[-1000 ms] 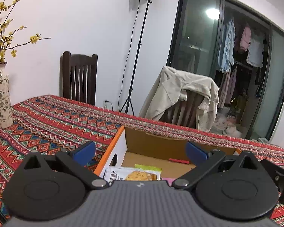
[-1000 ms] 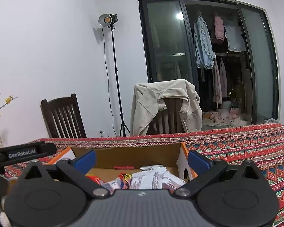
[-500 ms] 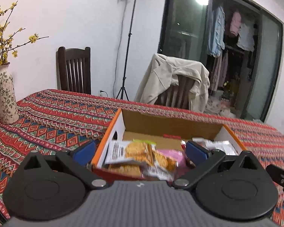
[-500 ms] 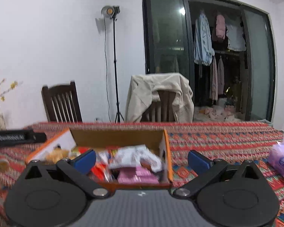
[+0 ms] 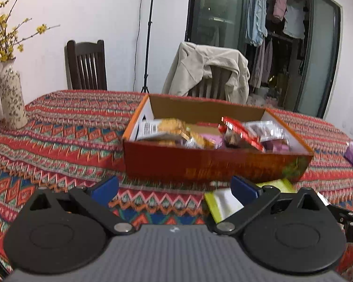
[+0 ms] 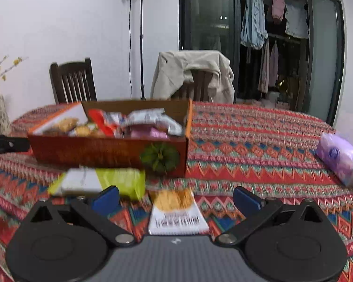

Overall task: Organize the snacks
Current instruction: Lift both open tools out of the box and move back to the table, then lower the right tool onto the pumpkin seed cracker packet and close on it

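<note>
An orange cardboard box [image 5: 214, 162] [image 6: 106, 152] full of snack packets sits on the patterned tablecloth. A yellow-green and white packet [image 5: 223, 199] [image 6: 98, 183] lies on the cloth just in front of the box. A white packet with a biscuit picture [image 6: 176, 211] lies between my right fingers. My left gripper [image 5: 174, 188] is open and empty, short of the box. My right gripper [image 6: 176, 198] is open, just above the biscuit packet, not holding it.
A flowered vase [image 5: 11, 98] with yellow blossoms stands at the table's far left. A purple tissue pack [image 6: 341, 159] lies at the right. Two chairs [image 5: 87, 65] stand behind the table, one draped with a beige jacket [image 5: 209, 68]. A lamp stand [image 6: 141, 37] is by the wall.
Both grippers have pulled back and up from over the box, which now lies farther ahead. The packets on the cloth in front of the box have come into view.
</note>
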{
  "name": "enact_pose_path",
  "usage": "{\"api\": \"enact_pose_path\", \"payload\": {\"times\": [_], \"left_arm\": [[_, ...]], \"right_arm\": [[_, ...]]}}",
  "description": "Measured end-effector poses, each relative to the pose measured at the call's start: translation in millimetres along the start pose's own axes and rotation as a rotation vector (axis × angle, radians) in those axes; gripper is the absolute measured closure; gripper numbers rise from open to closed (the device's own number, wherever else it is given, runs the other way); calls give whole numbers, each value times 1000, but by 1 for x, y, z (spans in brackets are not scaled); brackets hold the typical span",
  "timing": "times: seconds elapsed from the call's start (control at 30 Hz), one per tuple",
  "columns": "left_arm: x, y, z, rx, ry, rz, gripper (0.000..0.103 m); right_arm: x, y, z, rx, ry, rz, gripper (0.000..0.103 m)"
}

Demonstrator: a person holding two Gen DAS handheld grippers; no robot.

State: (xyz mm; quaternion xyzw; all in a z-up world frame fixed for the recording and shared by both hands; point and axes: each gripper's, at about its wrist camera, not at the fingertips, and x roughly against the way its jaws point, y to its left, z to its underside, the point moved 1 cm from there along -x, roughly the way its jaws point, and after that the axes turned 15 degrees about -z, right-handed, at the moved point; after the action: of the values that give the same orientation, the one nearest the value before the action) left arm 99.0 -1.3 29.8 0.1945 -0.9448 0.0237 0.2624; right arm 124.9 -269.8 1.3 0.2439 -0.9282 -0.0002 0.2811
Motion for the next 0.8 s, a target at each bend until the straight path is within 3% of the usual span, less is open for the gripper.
{"api": "enact_pose_path", "payload": {"times": [0.3,0.8], "left_arm": [[-15,3,28,-2,55,24,0],[-23,12,31,53,87,39,0]], "right_arm": [[-16,-19,23,-65,110,-1,0],[-71,-26,-13,-85,207,6,0]]}}
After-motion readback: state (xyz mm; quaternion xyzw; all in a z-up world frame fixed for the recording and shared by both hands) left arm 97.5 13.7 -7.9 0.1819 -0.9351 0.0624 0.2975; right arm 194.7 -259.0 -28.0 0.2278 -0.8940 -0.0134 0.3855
